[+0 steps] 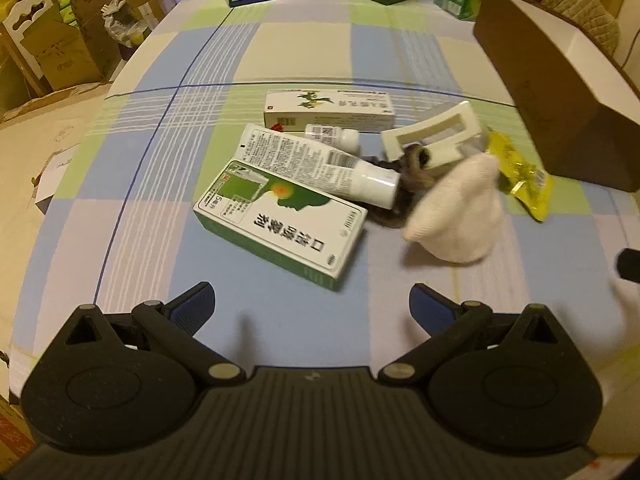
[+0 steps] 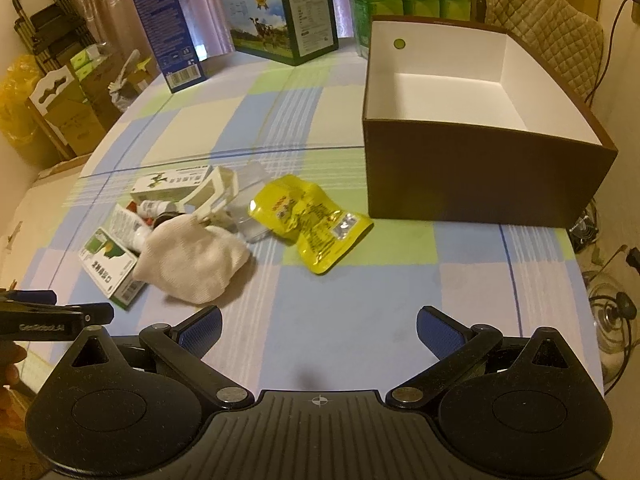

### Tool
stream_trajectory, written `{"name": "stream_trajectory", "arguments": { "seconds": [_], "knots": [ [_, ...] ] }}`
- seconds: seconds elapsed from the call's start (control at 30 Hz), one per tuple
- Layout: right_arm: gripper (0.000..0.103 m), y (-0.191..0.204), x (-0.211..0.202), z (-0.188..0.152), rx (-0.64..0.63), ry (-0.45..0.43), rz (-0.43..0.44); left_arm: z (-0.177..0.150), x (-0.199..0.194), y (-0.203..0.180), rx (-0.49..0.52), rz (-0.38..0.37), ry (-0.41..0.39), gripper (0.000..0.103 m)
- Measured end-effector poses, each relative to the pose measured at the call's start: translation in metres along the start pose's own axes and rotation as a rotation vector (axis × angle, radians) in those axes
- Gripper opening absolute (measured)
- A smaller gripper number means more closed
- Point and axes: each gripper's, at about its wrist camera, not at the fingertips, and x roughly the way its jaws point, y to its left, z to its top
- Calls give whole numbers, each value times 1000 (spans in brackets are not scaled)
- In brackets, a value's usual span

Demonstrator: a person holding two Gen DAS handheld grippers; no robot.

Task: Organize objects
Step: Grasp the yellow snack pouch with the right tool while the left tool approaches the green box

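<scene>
Honestly, the clutter pile, green medicine box nearest, sits mid-worktop left of the empty brown box, so with the left hand-held gripper and right hand-held gripper both spread empty, I'd grab outermost items first.

A smooth checked cloth covers the counter. At centre left of the right wrist view lies a soft ribbed knit cloth; beside it a crinkled glossy foil pouch. The brown box at upper right looks like matt card, white inside. The green carton is glossy printed card.
</scene>
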Motion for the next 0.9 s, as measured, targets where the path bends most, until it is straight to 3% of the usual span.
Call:
{"name": "stream_trajectory", "arguments": {
  "seconds": [0.27, 0.53, 0.9],
  "knots": [
    [101, -10, 17, 10, -70, -16, -8, 10, 32, 7, -38, 53, -11, 98],
    [100, 1, 45, 17, -291, -68, 0, 12, 36, 21, -111, 93, -7, 98],
    [77, 33, 92, 10, -560, -131, -19, -6, 35, 68, -252, 216, 43, 97]
  ]
}}
